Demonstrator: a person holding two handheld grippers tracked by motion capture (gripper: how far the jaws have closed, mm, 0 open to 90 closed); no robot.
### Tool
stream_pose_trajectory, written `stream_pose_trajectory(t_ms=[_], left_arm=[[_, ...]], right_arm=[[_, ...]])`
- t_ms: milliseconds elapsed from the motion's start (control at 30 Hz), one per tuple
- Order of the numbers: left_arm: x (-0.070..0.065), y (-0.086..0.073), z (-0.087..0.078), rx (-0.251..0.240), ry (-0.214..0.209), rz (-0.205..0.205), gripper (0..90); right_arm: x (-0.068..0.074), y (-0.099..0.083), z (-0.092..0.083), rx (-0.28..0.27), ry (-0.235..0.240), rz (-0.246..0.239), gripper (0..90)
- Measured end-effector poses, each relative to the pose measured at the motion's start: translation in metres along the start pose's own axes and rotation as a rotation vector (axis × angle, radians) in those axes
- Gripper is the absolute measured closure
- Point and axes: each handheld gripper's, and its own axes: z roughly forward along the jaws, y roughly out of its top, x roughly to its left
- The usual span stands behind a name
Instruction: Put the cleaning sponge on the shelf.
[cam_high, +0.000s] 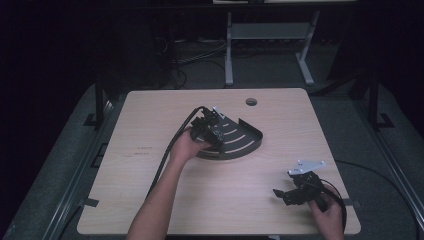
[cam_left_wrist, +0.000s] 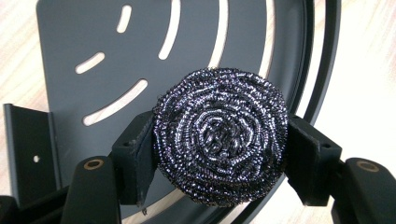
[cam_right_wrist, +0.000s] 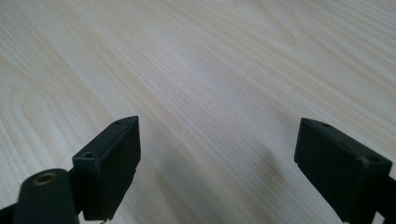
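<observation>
While our left gripper (cam_left_wrist: 219, 154) is squeezing the scourer (cam_left_wrist: 220, 135) just above the slotted tray (cam_left_wrist: 70, 42), we are judging the carrying done and the release left, and our right gripper (cam_right_wrist: 217, 163) is waiting wide open, empty, over the table (cam_right_wrist: 187, 56).

- In the high view the room is dim, nearly black at the edges; the pale worktop (cam_high: 150, 200) is the brightest area, lit evenly from above, and fine detail is soft.
- The left gripper view is bright and sharp on the steel scourer (cam_left_wrist: 219, 135), whose wire glints; the near jaws are slightly soft.
- The right gripper view is evenly lit, with faint blurred shadows on the wood; the far grain is out of focus.
</observation>
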Motion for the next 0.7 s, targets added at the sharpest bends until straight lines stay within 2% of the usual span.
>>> stream_pose_trajectory(t_ms=[233,300,367,433,567,700], left_arm=[[0.005,-0.001,0.009,0.012,0.018,-0.012,33.2],[0.008,-0.001,0.011,0.018,0.003,-0.021,33.1],[0.009,-0.002,0.013,0.018,0.017,-0.025,33.2],[0.01,-0.001,0.015,0.019,0.004,-0.034,33.1],[0.009,-0.001,0.02,0.031,0.002,-0.03,32.9],[0.01,-0.001,0.023,0.027,0.005,-0.043,32.9]], right_arm=[[-0.001,0.0,0.0,0.0,-0.003,-0.005,14.0],[-0.001,0.0,0.0,0.001,0.0,0.002,14.0],[-0.001,0.0,0.0,0.001,0.0,0.002,14.0],[-0.001,0.0,0.0,0.0,0.0,0.004,14.0],[-0.001,0.0,0.001,0.004,-0.001,-0.002,14.0],[-0.001,0.0,0.0,0.001,0.0,-0.001,14.0]])
